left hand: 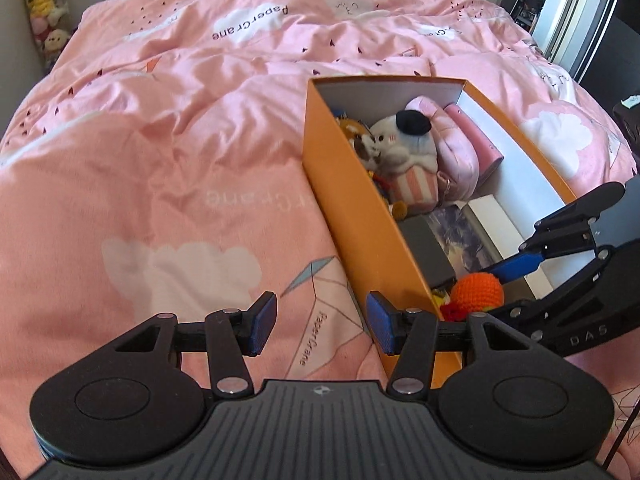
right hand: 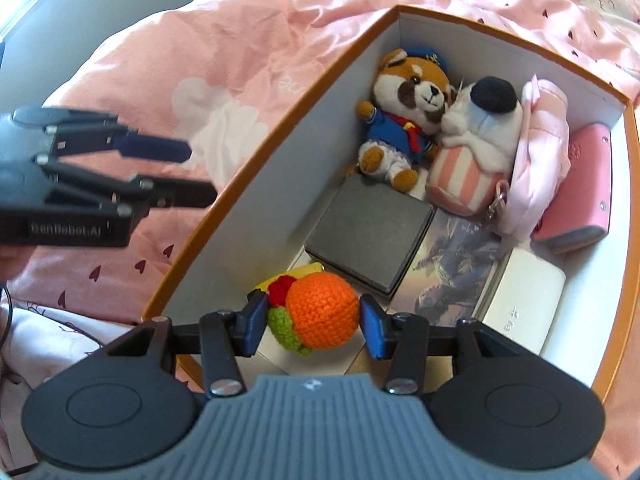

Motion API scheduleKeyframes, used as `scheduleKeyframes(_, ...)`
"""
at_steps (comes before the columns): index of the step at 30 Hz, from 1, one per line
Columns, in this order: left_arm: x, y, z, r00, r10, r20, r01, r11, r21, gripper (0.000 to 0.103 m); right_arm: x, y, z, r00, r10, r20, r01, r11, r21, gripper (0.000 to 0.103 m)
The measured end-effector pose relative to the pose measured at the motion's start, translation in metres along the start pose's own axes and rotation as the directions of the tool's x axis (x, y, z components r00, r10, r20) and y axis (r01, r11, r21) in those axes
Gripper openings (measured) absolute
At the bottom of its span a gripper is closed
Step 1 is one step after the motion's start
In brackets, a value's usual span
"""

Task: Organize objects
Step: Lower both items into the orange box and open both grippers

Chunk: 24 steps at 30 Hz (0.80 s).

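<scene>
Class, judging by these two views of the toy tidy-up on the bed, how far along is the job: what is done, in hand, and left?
Done: the orange box already holds a red panda plush, cupcake plush, pink pouch and small boxes. In hand: the right gripper holds a crocheted orange inside the box. Left: releasing it; the left gripper is empty, and the pink duvet shows nothing loose.

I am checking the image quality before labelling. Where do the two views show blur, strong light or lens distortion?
Left wrist view: sharp overall; the orange box bends toward the frame edges and the bed curves, which is fisheye distortion; bright daylight at the upper right. Right wrist view: the left claw is blurred, the crochet orange is sharp; sunlight washes out the pink duvet at the top.
</scene>
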<state>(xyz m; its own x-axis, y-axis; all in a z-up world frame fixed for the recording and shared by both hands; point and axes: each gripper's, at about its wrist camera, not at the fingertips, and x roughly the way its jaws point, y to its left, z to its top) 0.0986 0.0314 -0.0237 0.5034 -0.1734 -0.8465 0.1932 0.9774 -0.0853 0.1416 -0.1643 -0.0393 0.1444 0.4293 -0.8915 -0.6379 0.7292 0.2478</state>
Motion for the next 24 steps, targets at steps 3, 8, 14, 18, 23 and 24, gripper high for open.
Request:
scheduleKeyframes(3,0.002,0.004,-0.006,1.0,-0.009,-0.01,0.009,1.0,-0.024,0.061,0.003,0.0,0.003,1.0,0.004,0.012,-0.005,0.999,0.032,0.051)
scheduleKeyframes(8,-0.001,0.01,-0.011,1.0,-0.002,-0.014,0.002,0.999,-0.043,0.061,0.017,0.003,0.012,1.0,0.009,0.001,-0.009,0.998,0.068,0.051)
scheduleKeyframes(14,0.001,0.016,-0.014,1.0,-0.011,-0.021,0.01,0.998,-0.066,0.061,0.011,0.006,0.01,0.999,-0.026,-0.03,0.027,0.999,0.026,0.051)
scheduleKeyframes(18,0.001,0.016,-0.015,1.0,-0.02,-0.024,0.019,0.997,-0.074,0.061,0.014,0.009,0.005,0.996,-0.055,-0.072,0.055,0.998,-0.011,0.052)
scheduleKeyframes(23,0.0,0.012,-0.018,0.999,-0.019,-0.027,0.017,0.998,-0.059,0.061,0.018,0.011,0.004,0.996,-0.055,-0.07,0.054,0.998,-0.009,0.053)
scheduleKeyframes(24,-0.001,0.011,-0.018,0.999,-0.018,-0.028,0.017,0.998,-0.056,0.061,0.019,0.011,0.004,0.996,-0.058,-0.07,0.058,0.998,-0.009,0.053)
